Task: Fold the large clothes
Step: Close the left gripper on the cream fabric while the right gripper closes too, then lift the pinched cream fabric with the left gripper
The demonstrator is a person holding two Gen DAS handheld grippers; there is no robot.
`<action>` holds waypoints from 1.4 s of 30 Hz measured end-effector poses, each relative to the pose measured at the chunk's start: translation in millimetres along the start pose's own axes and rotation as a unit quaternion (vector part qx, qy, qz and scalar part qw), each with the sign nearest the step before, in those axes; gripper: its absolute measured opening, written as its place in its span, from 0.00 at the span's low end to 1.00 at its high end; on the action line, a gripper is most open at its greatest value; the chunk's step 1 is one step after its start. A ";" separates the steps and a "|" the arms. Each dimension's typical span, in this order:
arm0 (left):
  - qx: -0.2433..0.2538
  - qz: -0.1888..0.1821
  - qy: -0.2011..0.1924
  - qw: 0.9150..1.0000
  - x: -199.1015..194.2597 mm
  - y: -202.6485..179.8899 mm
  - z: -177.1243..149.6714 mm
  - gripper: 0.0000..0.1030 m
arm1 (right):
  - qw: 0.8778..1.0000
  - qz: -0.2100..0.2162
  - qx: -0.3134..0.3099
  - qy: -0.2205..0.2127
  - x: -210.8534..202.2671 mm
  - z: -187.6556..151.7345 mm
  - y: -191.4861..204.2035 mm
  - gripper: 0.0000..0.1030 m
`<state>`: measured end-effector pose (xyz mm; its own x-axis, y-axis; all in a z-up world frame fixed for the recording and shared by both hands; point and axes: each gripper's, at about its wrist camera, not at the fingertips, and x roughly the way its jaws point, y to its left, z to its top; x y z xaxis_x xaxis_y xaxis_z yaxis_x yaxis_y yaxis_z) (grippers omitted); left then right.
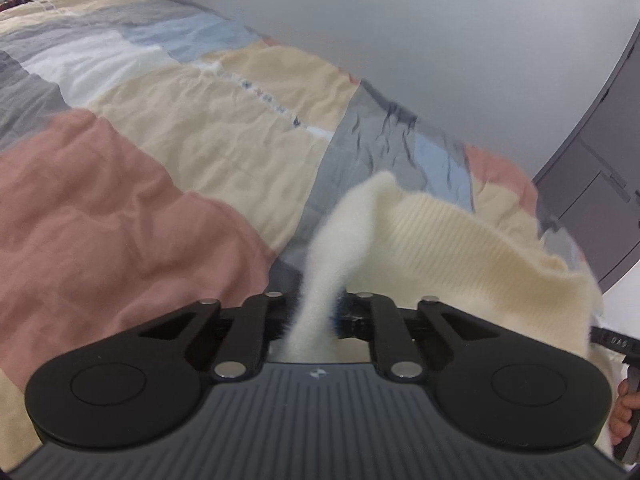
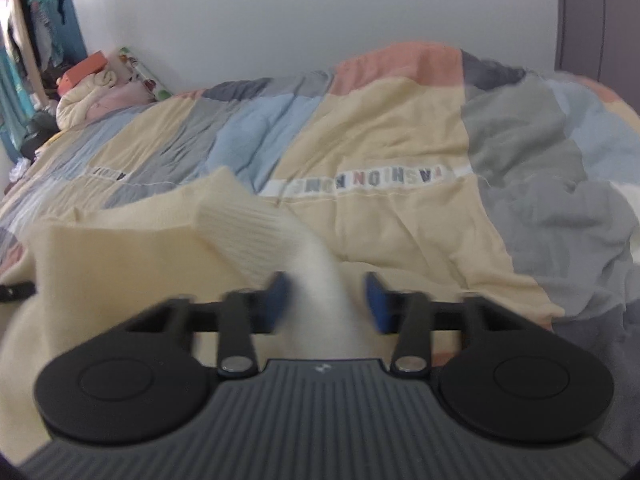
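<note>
Tongs on both sides at the cream sweater, folding hardly begun

Left tongs [image 1: 316,312] were closed tight on a fuzzy edge of the cream sweater [image 1: 460,248], which lay on the patchwork quilt [image 1: 140,200] of the bed, near the edge closest to the cameras. Right tongs [image 2: 326,304] had the ribbed part of the same sweater [image 2: 120,264] between them, but the blue pads [image 2: 376,300] stood apart from the cloth with a gap on each side, so no grip was made there yet. As I judged it, the task was only at its beginning: the sweater looked loose and bunched, no neat fold was visible, and it was still to be lifted, spread flat and folded. By count: one sweater, two tongs, one quilt, and a heap of bedding [image 2: 100,96] at the far end, its pieces too blurred to count.
</note>
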<state>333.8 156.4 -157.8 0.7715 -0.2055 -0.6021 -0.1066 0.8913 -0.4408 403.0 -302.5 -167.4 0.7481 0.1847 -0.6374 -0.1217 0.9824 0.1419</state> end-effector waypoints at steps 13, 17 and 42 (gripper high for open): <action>-0.033 0.000 -0.016 0.999 -8.5 10.0 7.7 0.10 | 0.996 -0.076 0.022 -0.039 -12.9 4.2 -19.6 0.02; -0.048 0.013 0.027 0.998 9.6 18.5 1.1 0.11 | 0.992 -0.110 0.057 0.015 12.9 -4.8 -38.9 0.02; 0.091 -0.017 -0.042 0.995 -133.1 -84.4 -59.6 0.47 | 0.990 -0.031 0.071 -0.115 -119.5 -22.9 22.4 0.04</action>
<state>202.7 84.5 -80.1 0.8230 -0.2090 -0.5283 0.0297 0.9444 -0.3273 295.9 -301.9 -105.5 0.8822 0.0971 -0.4607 0.0092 0.9748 0.2230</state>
